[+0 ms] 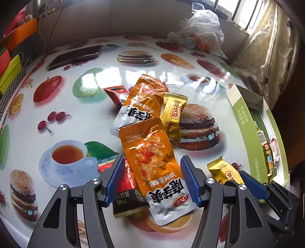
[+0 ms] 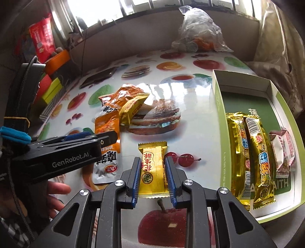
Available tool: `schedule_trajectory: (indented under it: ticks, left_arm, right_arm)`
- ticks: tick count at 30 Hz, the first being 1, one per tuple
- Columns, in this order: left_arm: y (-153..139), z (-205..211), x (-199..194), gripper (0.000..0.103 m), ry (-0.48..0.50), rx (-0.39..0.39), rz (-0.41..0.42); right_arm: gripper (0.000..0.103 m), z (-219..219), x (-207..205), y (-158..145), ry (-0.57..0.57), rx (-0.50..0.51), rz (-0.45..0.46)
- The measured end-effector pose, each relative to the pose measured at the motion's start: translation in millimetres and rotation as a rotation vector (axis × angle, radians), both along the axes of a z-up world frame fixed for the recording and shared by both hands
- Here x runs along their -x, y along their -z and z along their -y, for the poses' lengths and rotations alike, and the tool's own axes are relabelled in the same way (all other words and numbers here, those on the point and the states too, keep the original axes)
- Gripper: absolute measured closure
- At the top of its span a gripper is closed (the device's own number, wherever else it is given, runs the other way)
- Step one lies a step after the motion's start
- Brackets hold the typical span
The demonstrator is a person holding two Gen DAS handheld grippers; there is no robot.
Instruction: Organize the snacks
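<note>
1. The place looked like a home: the worktop [image 1: 91,106] carried a glossy cloth printed with burgers, fruit and tea.
2. A curtain [image 2: 274,38] hung beside a window [image 2: 106,7].
3. A phone [image 1: 76,56] and a plastic bag [image 1: 202,32] lay on the cloth.

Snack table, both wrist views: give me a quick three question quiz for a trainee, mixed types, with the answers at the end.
1. True or false: the green-rimmed box already holds snacks.
2. Multiple choice: what lies between the fingers of the right hand-held gripper? A) the yellow peanut-candy packet B) a phone C) a red packet
3. Fill in: the left hand-held gripper straddles the near ____ konjac snack pouch.

Key: 1 true, two gold bars and a small pink-and-white packet lie inside. 2 A; the jaws flank it, contact unclear. 3 orange.
</note>
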State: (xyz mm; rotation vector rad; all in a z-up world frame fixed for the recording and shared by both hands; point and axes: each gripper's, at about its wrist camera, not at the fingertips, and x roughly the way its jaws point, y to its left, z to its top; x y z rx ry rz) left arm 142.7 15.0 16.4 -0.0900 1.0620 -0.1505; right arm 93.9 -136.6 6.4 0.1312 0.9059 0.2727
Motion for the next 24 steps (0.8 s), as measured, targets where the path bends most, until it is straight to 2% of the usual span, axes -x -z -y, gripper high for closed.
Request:
schedule_trajectory:
  ticks: [5, 11, 13, 17, 22, 23, 24]
  left_arm:
    - [4, 12, -2, 0.042, -0.005, -0.096, -0.008]
    - [6, 11, 0, 0.042, 0.003, -0.117, 0.005]
    - [5, 11, 1, 0.045, 0.004, -0.123, 0.010]
    - [3, 3, 0, 0.058, -0.013, -0.103, 0.021]
    - [1, -1, 2, 0.064, -0.016, -0.090, 0.038]
    - [-1, -1, 3, 0.079, -0.017, -0.083, 0.051]
    - [-3, -2, 4, 0.099, -0.022, -0.102, 0.067]
  right_arm:
    - [0.079, 5, 1, 2, 0.006, -0.006, -0.002]
    - [0.079, 3, 0, 8, -0.011, 0.024, -0.009]
    - [0.079, 1, -1, 10, -0.015, 0.031, -0.011]
    - [0.079, -2, -3, 14, -0.021, 0.052, -0.022]
    - [0.079, -5, -6, 14, -0.023, 0.073, -0.021]
    - [0.079, -5, -6, 14, -0.022, 0.074, -0.020]
    - [0.079, -6, -6, 14, -0.022, 0.076, -0.019]
